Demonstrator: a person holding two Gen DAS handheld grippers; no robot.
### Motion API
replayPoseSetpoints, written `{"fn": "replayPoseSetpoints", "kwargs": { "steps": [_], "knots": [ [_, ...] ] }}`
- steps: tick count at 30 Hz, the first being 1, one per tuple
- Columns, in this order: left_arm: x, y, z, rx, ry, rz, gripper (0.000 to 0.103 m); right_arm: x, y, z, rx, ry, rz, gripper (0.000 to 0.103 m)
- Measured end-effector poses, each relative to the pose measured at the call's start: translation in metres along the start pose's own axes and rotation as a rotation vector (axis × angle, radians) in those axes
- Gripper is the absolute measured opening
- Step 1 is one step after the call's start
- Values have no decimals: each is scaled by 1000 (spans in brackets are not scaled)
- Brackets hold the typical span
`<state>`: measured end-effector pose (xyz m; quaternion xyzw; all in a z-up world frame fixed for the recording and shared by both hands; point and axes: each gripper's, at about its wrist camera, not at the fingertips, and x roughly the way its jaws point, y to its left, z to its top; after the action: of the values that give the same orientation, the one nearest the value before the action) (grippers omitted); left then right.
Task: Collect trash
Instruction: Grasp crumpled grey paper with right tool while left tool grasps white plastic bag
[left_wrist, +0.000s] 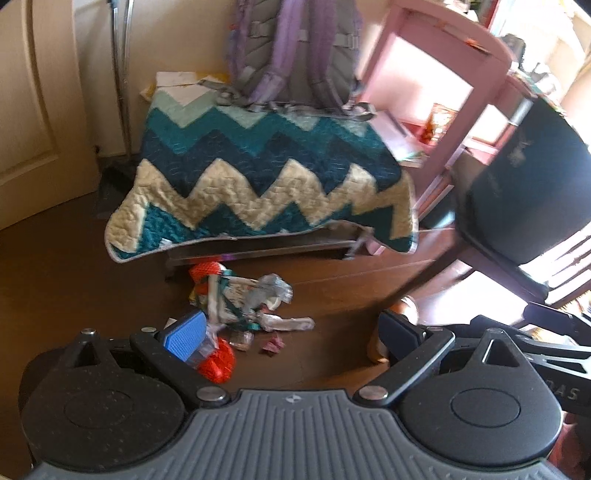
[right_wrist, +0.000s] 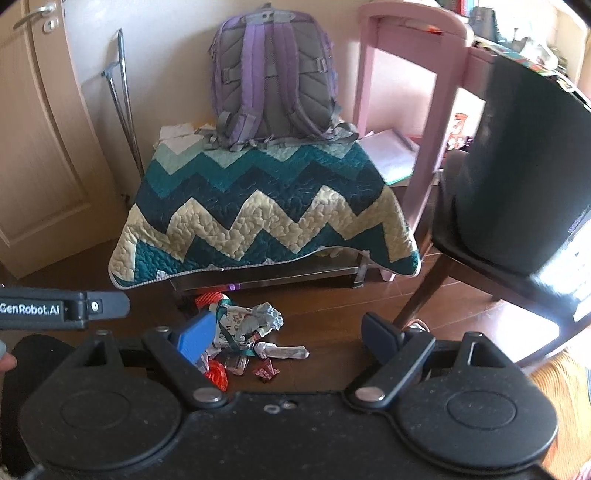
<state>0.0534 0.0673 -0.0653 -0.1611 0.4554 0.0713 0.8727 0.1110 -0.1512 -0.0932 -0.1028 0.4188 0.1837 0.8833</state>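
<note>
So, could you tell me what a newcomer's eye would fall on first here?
Probably the zigzag blanket draped over a low piece of furniture in the middle, with a purple backpack standing on top. Next, the heap of trash on the dark floor just in front, beyond both open grippers.

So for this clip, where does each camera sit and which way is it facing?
Left wrist: on the left gripper, jaws open, looking down-forward at the crumpled wrapper pile on the dark wood floor; the right gripper's arm shows at right.
Right wrist: on the right gripper, jaws open, same heading; the left gripper's arm shows at left.
Shared: pile, zigzag teal quilt, purple backpack.
</note>
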Motion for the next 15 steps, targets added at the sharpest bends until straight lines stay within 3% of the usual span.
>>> {"fn": "replayPoseSetpoints", "kwargs": {
  "steps": [8, 15],
  "knots": [
    [50, 61, 50, 27, -44, 125, 100, 70, 19, 38, -111, -24, 62, 86],
    [121, 119, 88, 182, -13, 129, 100, 158, 44, 59, -298, -18, 119, 86]
  ]
}}
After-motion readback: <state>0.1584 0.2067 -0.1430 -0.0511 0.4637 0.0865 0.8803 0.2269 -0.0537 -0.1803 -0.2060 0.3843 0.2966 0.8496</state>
